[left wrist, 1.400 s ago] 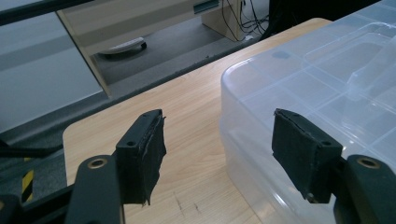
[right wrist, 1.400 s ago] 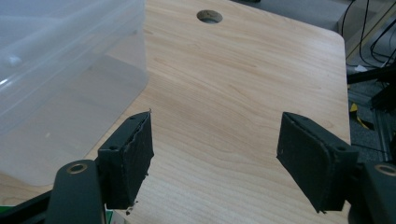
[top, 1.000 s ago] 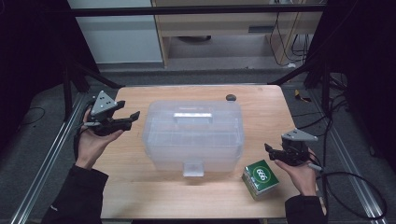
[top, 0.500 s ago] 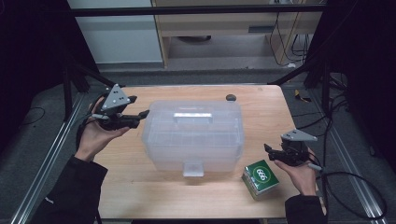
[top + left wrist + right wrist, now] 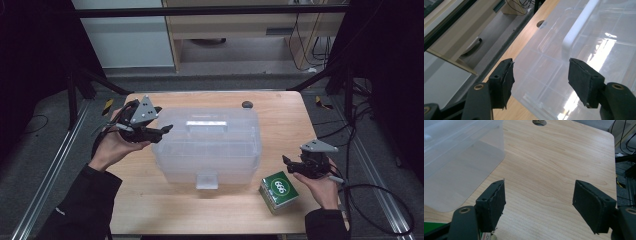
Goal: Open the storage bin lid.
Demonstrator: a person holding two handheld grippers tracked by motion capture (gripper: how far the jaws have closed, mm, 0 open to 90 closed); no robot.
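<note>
A clear plastic storage box (image 5: 207, 145) with a white lid handle (image 5: 206, 123) stands shut in the middle of the wooden table (image 5: 280, 125). My left gripper (image 5: 164, 133) hovers at the box's upper left edge, open. In the left gripper view the left gripper (image 5: 540, 80) has nothing between its pads and looks over the lid (image 5: 554, 75) toward the handle (image 5: 576, 27). My right gripper (image 5: 287, 165) rests open near the table's right edge, beside a small green carton (image 5: 278, 190). In the right gripper view the right gripper (image 5: 540, 202) spans bare wood, with the box (image 5: 456, 157) to its left.
A round cable hole (image 5: 246, 104) sits in the tabletop behind the box. Metal rails run along both sides of the table, and cables trail on the floor at the right. Bare wood lies in front of the box and to its right.
My left gripper has moved right and slightly up, from beside the table's left edge to the box's left top edge. The right gripper, box and carton have not moved.
</note>
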